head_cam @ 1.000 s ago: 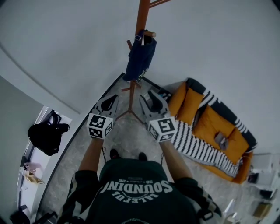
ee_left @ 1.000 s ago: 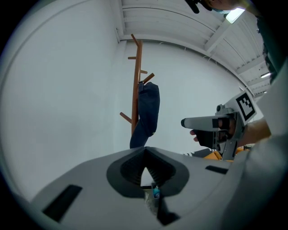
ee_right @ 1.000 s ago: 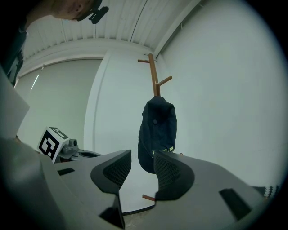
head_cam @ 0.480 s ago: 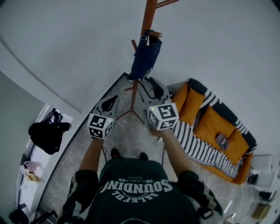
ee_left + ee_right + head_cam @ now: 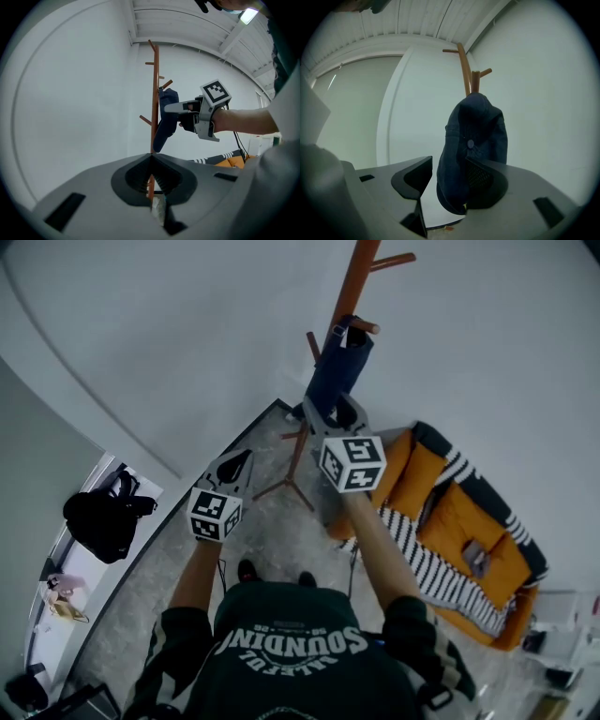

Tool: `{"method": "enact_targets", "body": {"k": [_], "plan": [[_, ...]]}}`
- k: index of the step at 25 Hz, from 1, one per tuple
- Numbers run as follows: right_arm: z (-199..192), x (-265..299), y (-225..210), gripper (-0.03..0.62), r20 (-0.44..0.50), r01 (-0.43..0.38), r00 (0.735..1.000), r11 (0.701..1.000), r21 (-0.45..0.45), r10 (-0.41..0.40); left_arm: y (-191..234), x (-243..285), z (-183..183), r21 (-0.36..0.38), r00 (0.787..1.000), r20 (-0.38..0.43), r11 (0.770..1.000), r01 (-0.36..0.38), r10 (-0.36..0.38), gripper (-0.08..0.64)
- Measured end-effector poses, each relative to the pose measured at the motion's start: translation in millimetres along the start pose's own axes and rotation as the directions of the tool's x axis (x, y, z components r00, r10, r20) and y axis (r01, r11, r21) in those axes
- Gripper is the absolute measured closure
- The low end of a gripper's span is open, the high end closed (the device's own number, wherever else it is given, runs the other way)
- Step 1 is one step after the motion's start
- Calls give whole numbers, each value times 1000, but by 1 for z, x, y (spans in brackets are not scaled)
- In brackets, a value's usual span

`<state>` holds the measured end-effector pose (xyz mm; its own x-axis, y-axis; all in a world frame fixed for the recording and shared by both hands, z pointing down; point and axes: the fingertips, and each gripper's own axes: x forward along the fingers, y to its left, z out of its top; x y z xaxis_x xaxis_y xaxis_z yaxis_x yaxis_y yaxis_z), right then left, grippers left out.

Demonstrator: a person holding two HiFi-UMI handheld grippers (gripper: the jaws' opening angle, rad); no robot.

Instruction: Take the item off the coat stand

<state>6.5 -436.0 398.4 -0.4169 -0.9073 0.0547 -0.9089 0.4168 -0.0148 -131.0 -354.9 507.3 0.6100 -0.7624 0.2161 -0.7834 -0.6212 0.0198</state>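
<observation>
Right hand-held gripper [image 5: 336, 414] rose, opening around navy cap [image 5: 339, 367].

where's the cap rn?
Head view, top centre: the cap hangs on a peg of the coat stand, right at the right gripper. That gripper's jaws have just been opening, with the cap between them, not clamped.

We see the coat stand [image 5: 354, 287] on the floor [image 5: 272, 531] at its far edge, against the wall [image 5: 187, 352]. The cap [image 5: 337, 371] hangs from a peg [image 5: 364, 326] on the stand. The right gripper [image 5: 333, 413] is just before the cap. Its jaws have just been opening, with the cap's lower part between them. The left gripper [image 5: 239, 457] sits lower left, well apart from the stand. The sofa [image 5: 459, 512] lies right of the stand, and the bag [image 5: 98, 526] rests on a ledge [image 5: 84, 579] at far left.
</observation>
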Motion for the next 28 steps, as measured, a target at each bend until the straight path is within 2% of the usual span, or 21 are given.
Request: {"method": "enact_targets", "body": {"k": [5,7,10,17,28], "plan": [[-3,12,0,413,-30,2,1000,1000,-7,-2,11,-4,-4,-9,1000,-5,1000,-9,9,560],[-1,11,0,504,-32,7,999,1000,-27,-8,13,-3,-5,-12,1000,-5,1000,-3,3,560],[2,10,-1,560,-29,25,999,997,-71,-27,16,-1,-7,-13,1000,-9,1000,6,-6,560],[7,6,-3,572,-12,71,997,982,-173,-75,22,5,-3,-2,1000,-7,1000,30,-30,560],[24,-9,7,572,22,94,996,975,-204,-92,20,4,-6,10,998,-15,998,62,-62,560]]}}
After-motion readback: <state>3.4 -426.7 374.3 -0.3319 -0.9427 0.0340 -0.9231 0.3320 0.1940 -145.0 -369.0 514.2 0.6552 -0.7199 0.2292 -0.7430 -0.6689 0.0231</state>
